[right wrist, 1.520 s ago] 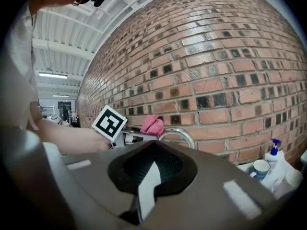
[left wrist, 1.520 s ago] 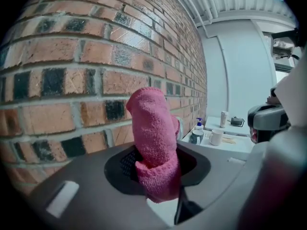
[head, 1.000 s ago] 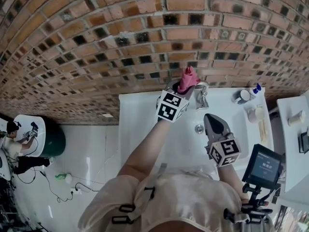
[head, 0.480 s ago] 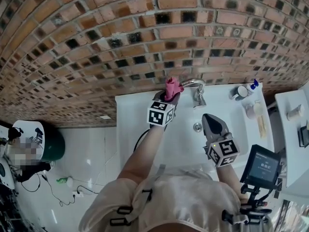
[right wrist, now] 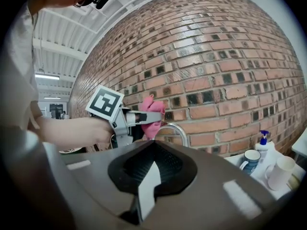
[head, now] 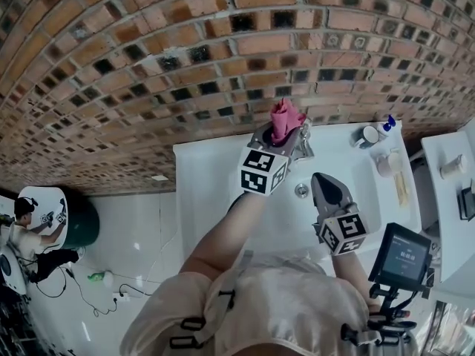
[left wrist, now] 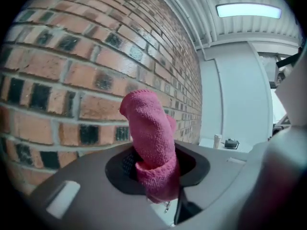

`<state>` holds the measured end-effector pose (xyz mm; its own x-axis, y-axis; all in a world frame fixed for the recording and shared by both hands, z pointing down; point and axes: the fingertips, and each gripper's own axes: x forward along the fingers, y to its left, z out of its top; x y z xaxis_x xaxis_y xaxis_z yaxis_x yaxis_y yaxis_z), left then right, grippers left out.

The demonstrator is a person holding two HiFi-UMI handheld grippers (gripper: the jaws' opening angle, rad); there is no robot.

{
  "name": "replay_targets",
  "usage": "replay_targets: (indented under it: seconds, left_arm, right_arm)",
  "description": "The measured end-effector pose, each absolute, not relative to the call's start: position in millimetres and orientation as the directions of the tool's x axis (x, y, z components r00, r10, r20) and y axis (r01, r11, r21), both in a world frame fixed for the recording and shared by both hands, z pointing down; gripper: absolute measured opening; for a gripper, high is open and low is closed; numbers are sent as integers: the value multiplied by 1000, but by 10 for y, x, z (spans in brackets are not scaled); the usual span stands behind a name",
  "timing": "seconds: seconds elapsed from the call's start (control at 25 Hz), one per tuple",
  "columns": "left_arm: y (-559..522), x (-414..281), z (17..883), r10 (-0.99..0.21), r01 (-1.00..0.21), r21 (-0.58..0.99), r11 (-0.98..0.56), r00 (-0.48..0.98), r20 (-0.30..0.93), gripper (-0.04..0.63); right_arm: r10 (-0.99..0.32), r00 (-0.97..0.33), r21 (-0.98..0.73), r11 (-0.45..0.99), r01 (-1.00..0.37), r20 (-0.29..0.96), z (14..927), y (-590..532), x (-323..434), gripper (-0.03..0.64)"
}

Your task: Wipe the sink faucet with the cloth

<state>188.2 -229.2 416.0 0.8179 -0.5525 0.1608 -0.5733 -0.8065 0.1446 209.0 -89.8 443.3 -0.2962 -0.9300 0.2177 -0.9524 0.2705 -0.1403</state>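
The cloth (left wrist: 151, 138), a pink wad, is pinched between the jaws of the left tool (head: 278, 136), with most of it standing out beyond the tips. It is held at the back of the white sink (head: 215, 199), up against the brick wall (head: 185, 65) and at the top of the faucet (right wrist: 178, 130). From the right gripper view the cloth is seen just at the left end of the curved chrome spout. Whether it is pressed on the metal or only held beside it cannot be settled. The right tool (head: 324, 184) is held low over the basin, well apart from the faucet. Its jaws are pressed together and nothing is held between them.

The task is judged to be in the wiping stage, with much of the faucet probably not yet covered.

Several things could go wrong from here:
- The cloth could be dragged out of the pinch if it is pulled hard along the spout, since only its lower fold is gripped.
- The spout could be struck or scratched by the hard jaw tips if the soft wad is pushed aside.
- The base and underside could be left unwiped if only the top of the arch is rubbed.
- The mug (right wrist: 251, 159) and pump bottle (right wrist: 263, 142), to the right of the faucet, could be knocked by a wide sweep.
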Motion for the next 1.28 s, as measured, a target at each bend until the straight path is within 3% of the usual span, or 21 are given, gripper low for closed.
replay_targets:
  seconds: [0.44,0.92,1.12,1.28]
  left_arm:
    - [-2268,2505,4852,-380,-477,344,-809,870,314,120]
    - [-2285,2638,5766,-292,-501,323,-803,804,518,118]
    - [-2281,2615,5704,-291,-477,297,-827,816,499,118]
    - [-2160,2641,5026,-348,-456,324,-829,874,338,117]
  right_arm:
    - [-937,-257,-165,222,-961,236,4588,-785,2285,-9]
    - [-938,-235,-192,189,-963,254,4728,-912,2485,-9]
    - [-934,-254,-196,208,-958,250,4725,-946,2422,-9]
    - [-931,-273,-202,227,-953,243,4717,-946,2354,-9]
